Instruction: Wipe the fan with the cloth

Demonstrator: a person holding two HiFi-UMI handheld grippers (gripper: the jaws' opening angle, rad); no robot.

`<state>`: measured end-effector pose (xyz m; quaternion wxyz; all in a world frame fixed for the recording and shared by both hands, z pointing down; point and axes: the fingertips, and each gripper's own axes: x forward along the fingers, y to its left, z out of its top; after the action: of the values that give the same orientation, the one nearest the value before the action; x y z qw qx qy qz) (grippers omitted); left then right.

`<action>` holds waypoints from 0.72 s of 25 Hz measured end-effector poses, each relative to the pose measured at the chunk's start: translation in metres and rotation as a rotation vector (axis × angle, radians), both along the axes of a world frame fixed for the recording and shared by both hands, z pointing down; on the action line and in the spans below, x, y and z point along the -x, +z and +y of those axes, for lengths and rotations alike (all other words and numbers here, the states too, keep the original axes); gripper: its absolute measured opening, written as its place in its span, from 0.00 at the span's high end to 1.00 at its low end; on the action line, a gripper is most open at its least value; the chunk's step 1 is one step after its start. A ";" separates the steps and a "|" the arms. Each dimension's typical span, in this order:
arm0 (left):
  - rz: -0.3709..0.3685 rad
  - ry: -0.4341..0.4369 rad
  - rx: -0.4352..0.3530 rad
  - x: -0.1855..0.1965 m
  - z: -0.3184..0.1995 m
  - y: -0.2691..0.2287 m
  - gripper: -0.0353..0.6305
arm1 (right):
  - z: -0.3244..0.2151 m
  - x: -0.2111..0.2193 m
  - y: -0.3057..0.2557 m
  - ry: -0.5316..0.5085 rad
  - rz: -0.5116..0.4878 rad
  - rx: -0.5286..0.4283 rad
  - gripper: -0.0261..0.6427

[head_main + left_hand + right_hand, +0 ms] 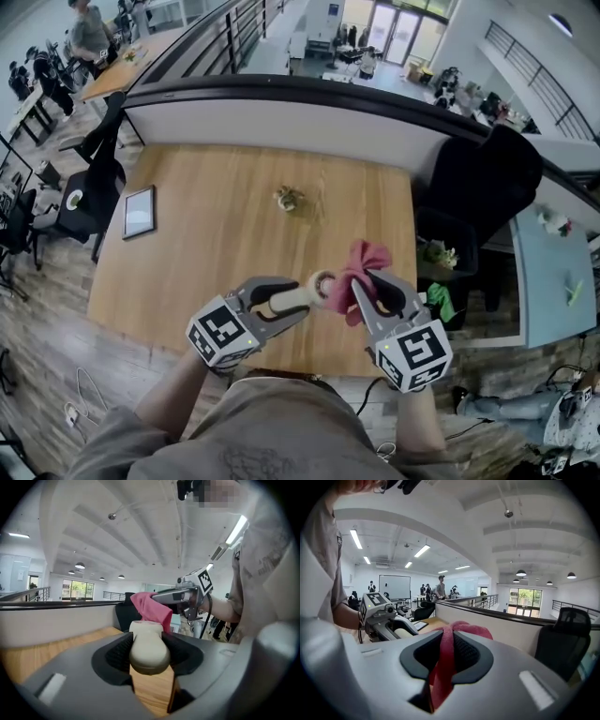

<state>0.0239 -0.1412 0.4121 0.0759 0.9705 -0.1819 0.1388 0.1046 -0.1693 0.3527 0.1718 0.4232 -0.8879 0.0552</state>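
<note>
A small cream hand-held fan [302, 293] is held by its handle in my left gripper [289, 300], low over the near edge of the wooden table [206, 253]. In the left gripper view the handle [149, 649] fills the gap between the jaws. A pink cloth [362, 265] is pinched in my right gripper [373, 287], just right of the fan's round head [322, 283]. The cloth [153, 609] hangs right beside the fan's head; whether they touch I cannot tell. In the right gripper view the cloth [446, 654] runs between the jaws.
A framed tablet [139, 211] lies at the table's left and a small crumpled object [290, 198] near its far middle. A black office chair [483, 173] stands to the right, with a low wall [281, 122] behind the table. People sit at desks far left.
</note>
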 end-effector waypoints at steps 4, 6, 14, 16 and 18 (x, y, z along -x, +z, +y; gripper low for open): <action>-0.028 -0.030 -0.010 0.004 -0.004 0.011 0.66 | 0.009 0.013 0.010 -0.047 -0.008 0.024 0.87; -0.040 -0.043 -0.017 0.005 -0.007 0.015 0.66 | 0.010 0.015 0.021 -0.049 -0.014 0.050 0.86; -0.073 -0.203 0.022 0.040 -0.039 0.063 0.66 | 0.010 0.021 0.070 -0.044 -0.048 0.176 0.87; -0.069 -0.263 0.026 0.052 -0.050 0.072 0.66 | 0.007 0.021 0.081 -0.033 -0.047 0.196 0.87; -0.080 -0.322 0.022 0.064 -0.064 0.083 0.66 | 0.002 0.021 0.091 -0.022 -0.052 0.212 0.87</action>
<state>-0.0402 -0.2049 0.4955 0.1007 0.9216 -0.3365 0.1654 0.0835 -0.1671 0.4437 0.1934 0.3912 -0.8858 0.1579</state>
